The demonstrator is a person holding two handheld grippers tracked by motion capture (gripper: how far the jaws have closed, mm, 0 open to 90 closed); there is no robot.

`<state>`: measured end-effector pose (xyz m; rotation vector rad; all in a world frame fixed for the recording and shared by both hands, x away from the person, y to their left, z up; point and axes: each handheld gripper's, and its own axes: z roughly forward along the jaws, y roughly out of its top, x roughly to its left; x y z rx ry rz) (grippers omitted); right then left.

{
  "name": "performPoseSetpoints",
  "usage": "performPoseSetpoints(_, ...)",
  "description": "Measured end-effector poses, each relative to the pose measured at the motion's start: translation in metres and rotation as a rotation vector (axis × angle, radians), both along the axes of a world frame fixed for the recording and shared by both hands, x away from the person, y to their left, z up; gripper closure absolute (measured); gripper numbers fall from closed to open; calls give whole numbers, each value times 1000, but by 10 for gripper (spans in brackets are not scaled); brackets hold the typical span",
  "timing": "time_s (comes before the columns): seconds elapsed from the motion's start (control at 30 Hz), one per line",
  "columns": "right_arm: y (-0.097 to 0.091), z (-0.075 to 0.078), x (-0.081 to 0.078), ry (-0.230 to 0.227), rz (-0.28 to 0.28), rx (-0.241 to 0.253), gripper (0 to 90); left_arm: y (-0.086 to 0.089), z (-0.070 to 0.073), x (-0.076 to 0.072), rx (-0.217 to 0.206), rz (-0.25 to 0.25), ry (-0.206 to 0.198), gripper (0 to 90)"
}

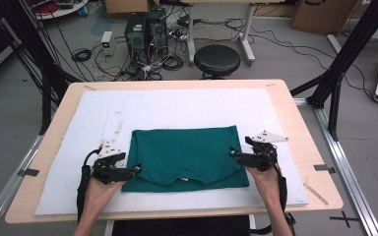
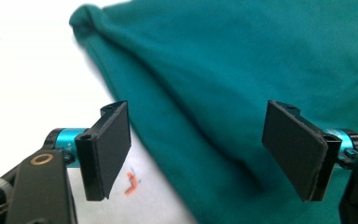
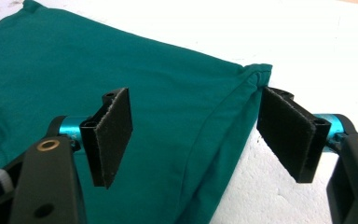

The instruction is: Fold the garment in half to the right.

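Shirt [image 1: 187,155] flat on the white pad [image 1: 177,105], between both grippers. Left gripper [image 1: 137,169] jaws wide apart, straddling the shirt's edge, gripping nothing. Right gripper [image 1: 232,153] also wide, its side fold between the pads, unpinched.

right gripper [image 3: 193,135] with jaws spread wide, hanging over the folded edge of a teal t-shirt [image 3: 98,65], nothing pinched, shirt corner bunched by the far pad, white foam mat [image 3: 317,42] underneath
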<state>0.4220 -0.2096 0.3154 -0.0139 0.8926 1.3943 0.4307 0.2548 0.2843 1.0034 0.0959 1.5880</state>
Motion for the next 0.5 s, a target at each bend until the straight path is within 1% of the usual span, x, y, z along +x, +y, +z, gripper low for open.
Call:
performPoseSetpoints(0.07,1,0,0,4,0,0,271,-1,-1,3,-7,12,23,224)
performPoseSetpoints(0.1,1,0,0,2,0,-2,271,-2,-1,5,-7,10,29,221)
performPoseSetpoints(0.2,2,1,1,5,-4,-4,271,-4,-3,8,-9,30,39,219)
performPoseSetpoints(0.27,4,1,2,10,-4,-8,271,-6,-5,8,-11,43,39,218)
performPoseSetpoints(0.3,4,1,2,13,-6,-9,271,-7,-6,8,-19,40,40,219)
performPoseSetpoints(0.4,5,0,1,8,-9,-15,271,-8,-9,8,-27,56,36,219)
performPoseSetpoints(0.47,6,0,0,7,-7,-17,272,-9,-11,9,-26,62,32,220)
performPoseSetpoints(0.5,7,0,0,5,-6,-21,271,-9,-12,9,-29,56,29,224)
